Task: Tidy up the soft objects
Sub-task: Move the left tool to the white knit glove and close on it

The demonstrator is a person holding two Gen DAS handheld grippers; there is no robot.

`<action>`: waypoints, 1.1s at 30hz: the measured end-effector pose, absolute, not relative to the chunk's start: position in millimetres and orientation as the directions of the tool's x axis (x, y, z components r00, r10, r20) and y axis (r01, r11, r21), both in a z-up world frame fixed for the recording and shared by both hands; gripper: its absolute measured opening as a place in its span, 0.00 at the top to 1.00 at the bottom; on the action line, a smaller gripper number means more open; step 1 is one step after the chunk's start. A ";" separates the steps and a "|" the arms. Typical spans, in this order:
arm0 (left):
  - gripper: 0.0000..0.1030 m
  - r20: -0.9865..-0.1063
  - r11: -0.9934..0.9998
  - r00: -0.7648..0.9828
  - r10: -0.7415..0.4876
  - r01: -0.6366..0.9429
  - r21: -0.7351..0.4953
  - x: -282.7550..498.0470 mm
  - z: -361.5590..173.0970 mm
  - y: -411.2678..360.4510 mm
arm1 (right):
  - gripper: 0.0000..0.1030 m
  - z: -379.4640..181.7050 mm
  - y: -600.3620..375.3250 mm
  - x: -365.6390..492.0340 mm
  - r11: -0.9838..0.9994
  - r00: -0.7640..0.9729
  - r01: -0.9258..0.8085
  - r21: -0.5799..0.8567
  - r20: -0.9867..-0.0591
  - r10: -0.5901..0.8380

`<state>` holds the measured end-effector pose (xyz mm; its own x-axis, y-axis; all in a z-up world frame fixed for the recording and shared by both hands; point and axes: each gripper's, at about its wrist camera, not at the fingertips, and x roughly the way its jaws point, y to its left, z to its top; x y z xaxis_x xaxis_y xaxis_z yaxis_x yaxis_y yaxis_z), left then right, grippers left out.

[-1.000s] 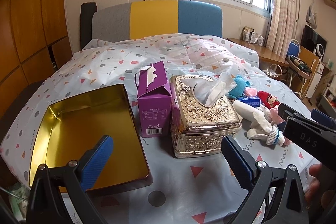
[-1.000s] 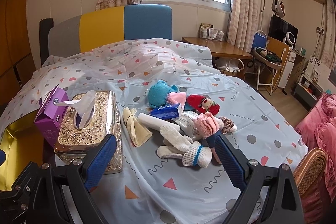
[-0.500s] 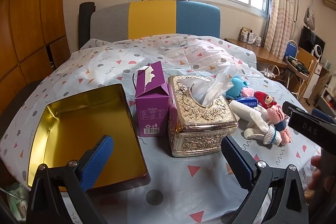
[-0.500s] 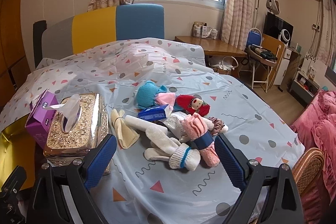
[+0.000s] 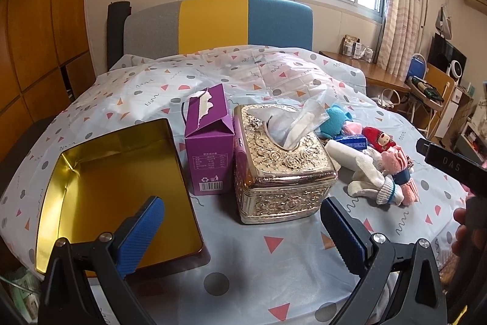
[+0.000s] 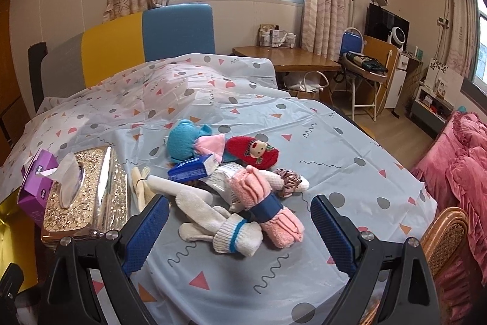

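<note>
Both tongs stand wide open with nothing between their blue pads. The left tongs (image 5: 242,229) hang over the patterned sheet (image 5: 274,273) on the bed, just in front of the ornate gold tissue box (image 5: 281,169). The right tongs (image 6: 239,223) hang over the pile of soft things, framing the white socks (image 6: 219,221) and the pink socks (image 6: 268,203), which are wrapped in a dark blue band.

Taking the gold tissue box as the mark: the purple carton (image 5: 210,142), its top torn open, stands touching its left side, and the open gold tin (image 5: 118,191) lies farther left, with nothing in it. The soft pile lies to its right. There, beyond the socks, are a teal plush (image 6: 182,139), a pink cloth (image 6: 210,143), a red piece with a small doll face (image 6: 252,154), a blue tissue packet (image 6: 193,169) and a pink scrunchie (image 6: 287,177). A cream cloth (image 6: 140,188) lies just beside the box. A person's fingers (image 5: 464,230) show at the right edge of the left view.
</note>
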<state>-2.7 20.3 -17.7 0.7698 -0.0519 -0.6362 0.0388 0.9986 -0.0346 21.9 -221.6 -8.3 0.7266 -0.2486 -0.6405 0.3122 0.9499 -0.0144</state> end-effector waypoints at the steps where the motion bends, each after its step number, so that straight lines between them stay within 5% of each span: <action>1: 0.00 -0.637 0.999 0.769 -0.052 0.040 -0.034 -2.6 -17.8 19.8 | 0.07 -8.4 -223.5 21.9 0.949 0.726 0.315 -0.011 -0.641 -0.249; 17: 0.00 -0.647 0.994 0.754 -0.111 0.096 -0.058 0.2 -17.9 11.0 | 0.07 -14.2 -257.0 30.8 0.932 0.718 0.357 0.058 -0.655 -0.234; 33: 0.00 -0.652 0.872 0.578 -0.490 0.340 -0.353 45.7 10.4 -27.5 | 0.07 -50.6 -362.8 46.6 0.746 0.749 0.495 0.444 -0.654 -0.108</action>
